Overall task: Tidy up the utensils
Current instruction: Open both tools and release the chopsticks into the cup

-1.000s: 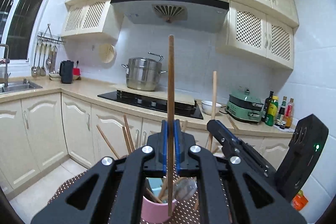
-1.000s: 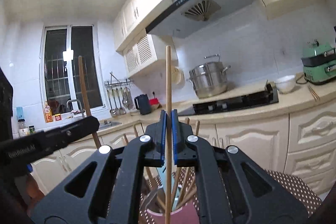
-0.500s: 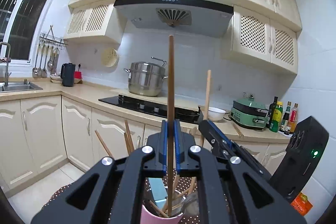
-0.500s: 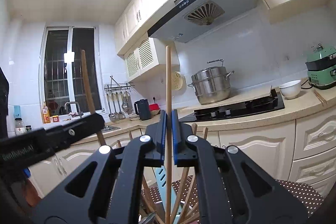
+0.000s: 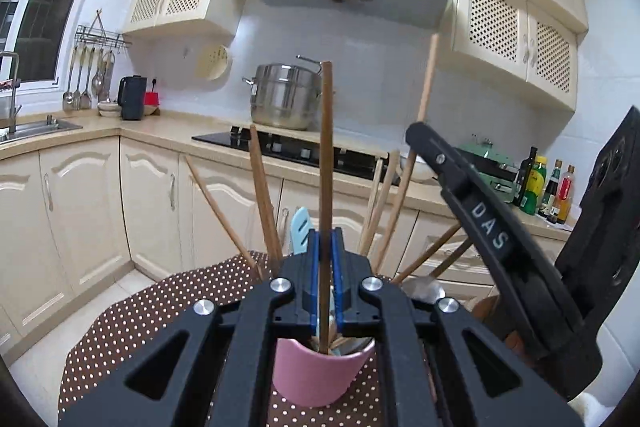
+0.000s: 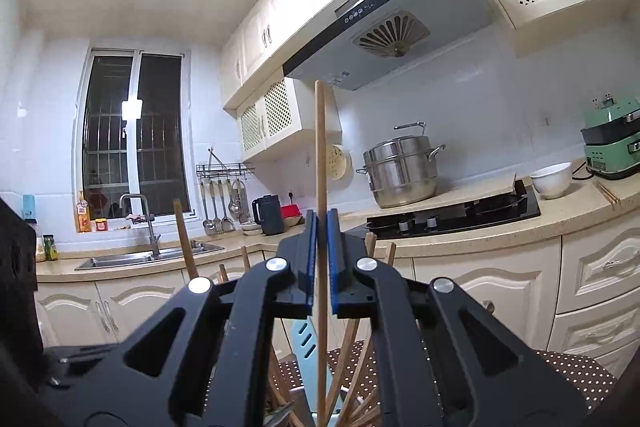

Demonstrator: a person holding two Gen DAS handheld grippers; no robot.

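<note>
The left hand-held gripper is closed almost fully, its blue pads clamped on a dark wooden chopstick that stands upright, with its lower end inside the pink cup just under the jaws. The cup sits on a brown polka-dot cloth and already holds several other wooden chopsticks fanning outward, a pale blue slotted utensil and a metal spoon. The right hand-held gripper is likewise nearly shut, pinching a lighter wooden chopstick held vertical above the same cluster of utensils; in the left wrist view its black body reaches in from the right with that stick rising above it. Behind lies the counter with a black hob and a steel pot.
</note>
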